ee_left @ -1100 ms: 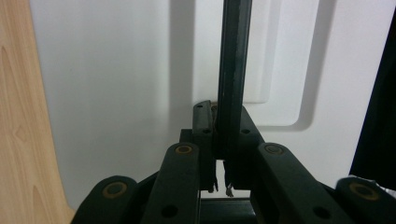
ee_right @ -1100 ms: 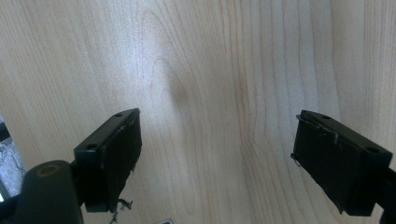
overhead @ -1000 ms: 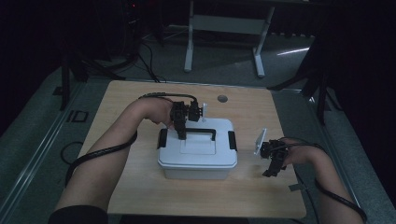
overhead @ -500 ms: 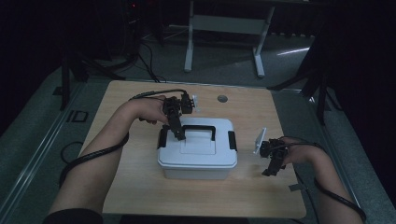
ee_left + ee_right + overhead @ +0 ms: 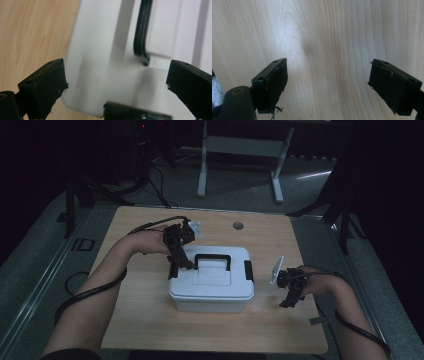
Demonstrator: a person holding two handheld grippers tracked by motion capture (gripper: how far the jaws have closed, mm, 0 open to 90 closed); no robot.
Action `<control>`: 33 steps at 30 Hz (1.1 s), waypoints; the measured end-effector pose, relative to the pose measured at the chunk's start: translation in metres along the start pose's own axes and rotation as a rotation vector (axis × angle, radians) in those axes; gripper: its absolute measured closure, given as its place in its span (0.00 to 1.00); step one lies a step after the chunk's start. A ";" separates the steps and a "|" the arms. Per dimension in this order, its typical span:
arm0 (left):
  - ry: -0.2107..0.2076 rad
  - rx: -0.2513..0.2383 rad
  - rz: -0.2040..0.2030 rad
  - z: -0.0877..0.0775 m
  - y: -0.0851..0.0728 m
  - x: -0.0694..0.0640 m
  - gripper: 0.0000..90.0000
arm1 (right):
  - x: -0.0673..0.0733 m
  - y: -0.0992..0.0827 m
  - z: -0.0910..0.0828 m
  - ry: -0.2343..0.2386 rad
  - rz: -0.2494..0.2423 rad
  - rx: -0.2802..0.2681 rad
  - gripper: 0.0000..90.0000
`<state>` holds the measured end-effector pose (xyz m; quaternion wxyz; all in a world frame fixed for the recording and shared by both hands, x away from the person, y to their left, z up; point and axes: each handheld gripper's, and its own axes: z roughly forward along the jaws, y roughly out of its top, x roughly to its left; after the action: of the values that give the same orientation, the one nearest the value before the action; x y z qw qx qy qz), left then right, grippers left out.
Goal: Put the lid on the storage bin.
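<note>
The box (image 5: 211, 279), a white lidded plastic one, is sitting near the middle of the bench (image 5: 145, 320), lid on, black handle (image 5: 212, 258) lying across the lid top toward the far side.

Left tool (image 5: 186, 265) is hovering over the box's left end, tips at the lid's left edge, close by the left latch (image 5: 173, 269). Its jaws have just been opening and are now standing wide. Nothing is between them: in the left gripper view the left tool (image 5: 116, 80) is showing white lid in the gap, with one end of the handle (image 5: 141, 35) well beyond the pads and not gripped.

Right tool (image 5: 291, 301) is waiting to the right of the box, apart from it, tips pointing down at bare bench. In the right gripper view the right tool (image 5: 328, 86) is standing wide open over wood grain, holding nothing.

Step in hand, as I judge it: the left tool is lining up on the box's left end, probably for the latch there. The right latch (image 5: 248, 270) is looking closed; the left one is partly hidden by the tool, so I cannot tell its state.

Next move calls for: lowering the left tool past the lid edge so one pad is catching under the latch's lower lip, then levering outward and up. The right tool is likely needing to come in against the box's right side to steady it, since the box is looking light and could slide.
</note>
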<state>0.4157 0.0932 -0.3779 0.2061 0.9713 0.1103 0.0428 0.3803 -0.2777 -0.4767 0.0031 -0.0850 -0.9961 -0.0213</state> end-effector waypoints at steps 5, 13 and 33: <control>0.014 -0.004 -0.013 -0.005 -0.013 -0.002 0.02 | 0.000 0.001 0.001 0.002 0.003 -0.003 0.17; 0.041 -0.021 -0.034 -0.016 -0.034 -0.004 0.02 | 0.000 -0.001 -0.002 -0.005 0.006 -0.002 0.17; 0.052 -0.039 -0.140 -0.022 -0.110 -0.011 0.02 | -0.001 -0.003 -0.011 -0.027 0.018 -0.006 0.17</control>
<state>0.3809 0.1973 -0.4031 0.2247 0.9556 0.1825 0.0555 0.3806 -0.2813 -0.4657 -0.0105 -0.0942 -0.9952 -0.0233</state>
